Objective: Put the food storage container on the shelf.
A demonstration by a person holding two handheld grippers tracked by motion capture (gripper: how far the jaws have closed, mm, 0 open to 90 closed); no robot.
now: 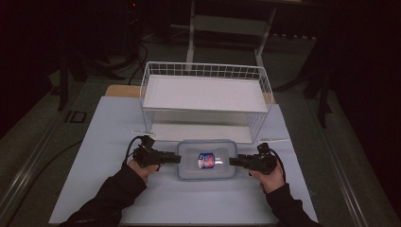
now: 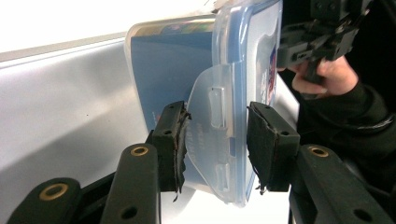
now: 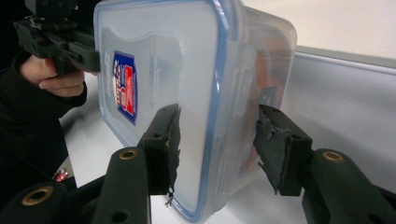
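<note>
Lying between both tongs [image 1: 173, 158] [image 1: 236, 161], the lidded container [image 1: 206, 160].

No words can be read. The box lid [image 3: 159, 70] has a red and blue label [image 3: 124, 86], too blurry.

Our right claw [image 3: 215, 149] spreads its jaws wide around the end of a clear plastic food container [image 3: 187, 93] with a blue-sealed lid and a red-and-blue label [image 3: 124, 86]. Beyond, our left claw [image 3: 88, 58] meets its far end.
</note>
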